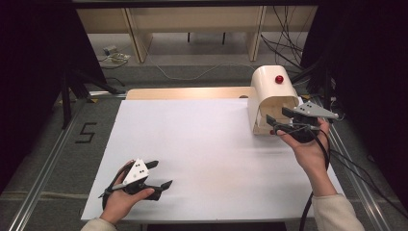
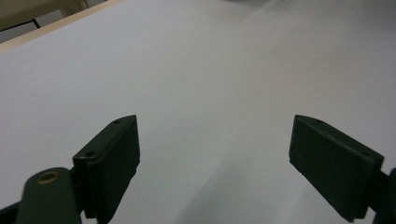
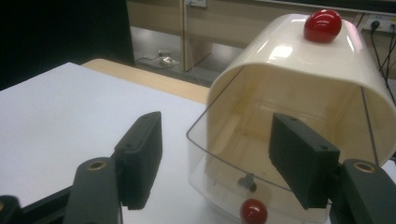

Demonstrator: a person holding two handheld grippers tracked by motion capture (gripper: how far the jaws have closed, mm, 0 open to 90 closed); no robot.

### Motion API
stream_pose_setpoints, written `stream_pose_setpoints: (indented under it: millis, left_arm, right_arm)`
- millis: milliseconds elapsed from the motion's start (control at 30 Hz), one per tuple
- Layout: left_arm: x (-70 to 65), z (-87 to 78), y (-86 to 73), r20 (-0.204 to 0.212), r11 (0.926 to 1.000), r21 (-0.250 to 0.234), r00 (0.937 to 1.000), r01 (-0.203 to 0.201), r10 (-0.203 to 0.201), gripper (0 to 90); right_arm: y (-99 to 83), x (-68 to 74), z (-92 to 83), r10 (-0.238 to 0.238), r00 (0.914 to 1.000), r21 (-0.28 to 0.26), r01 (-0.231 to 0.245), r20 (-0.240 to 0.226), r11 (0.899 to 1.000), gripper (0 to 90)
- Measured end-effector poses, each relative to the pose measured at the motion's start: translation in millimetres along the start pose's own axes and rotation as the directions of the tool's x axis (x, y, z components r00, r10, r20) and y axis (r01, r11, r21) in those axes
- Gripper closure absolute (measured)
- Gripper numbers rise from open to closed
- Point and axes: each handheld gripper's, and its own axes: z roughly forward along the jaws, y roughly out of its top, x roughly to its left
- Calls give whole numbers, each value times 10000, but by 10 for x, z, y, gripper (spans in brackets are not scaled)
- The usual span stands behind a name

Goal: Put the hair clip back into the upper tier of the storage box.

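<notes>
a white, matte table top (image 1: 202,144) fills the work area, with a wooden edge at the far side and cables on the floor beyond. the right gripper (image 1: 284,120) is held just in front of a cream plastic bread box (image 1: 272,96) with a rounded, glossy top; its jaws stand well apart with nothing between the pads. from its own camera, the box (image 3: 299,93) sits straight ahead and slightly to the right, a clear curved lid (image 3: 224,158) hanging across the opening, a red knob (image 3: 253,211) low at the lid's edge and a second red knob (image 3: 322,24) on top.

the left gripper (image 1: 161,175) rests low over bare table, jaws wide open and empty, well apart from the box.

the likely trouble: the knob is small, round and shiny, so flat pads could slip off it when they close. the lid is thin and see-through, easy to misjudge; a jaw could bump its rim. the box looks light and nothing steadies it, so a push or pull could slide it across the smooth surface.
</notes>
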Motion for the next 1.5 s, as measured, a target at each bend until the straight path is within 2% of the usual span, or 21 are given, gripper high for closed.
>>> stream_pose_setpoints:
  millis: [333, 533, 800, 1100, 1500]
  left_arm:
    - [-1, 0, -1, 6, 10000, 11, 10000, -1, 1, 161]
    - [-6, -1, -1, 21, 10000, 3, 10000, 21, -21, 161]
    - [-6, -1, -2, 23, 10000, 10, 10000, 20, -20, 161]
    - [-7, 1, -1, 19, 10000, 16, 10000, 14, -14, 161]
    - [-10, 0, -1, 17, 10000, 7, 10000, -12, 12, 161]
  right_arm:
    - [-30, 69, -39, -198, 9996, 15, 198, -206, 9998, 327]
    - [-66, 86, -48, -143, 9994, 152, 148, -324, 9998, 312]
    - [-149, 133, -92, -266, 9978, 264, 282, -606, 9993, 255]
    - [-314, 144, -190, -206, 9964, 534, 250, -825, 9983, 225]
    - [-641, 203, -271, -98, 9929, 998, 217, -1187, 9948, 203]
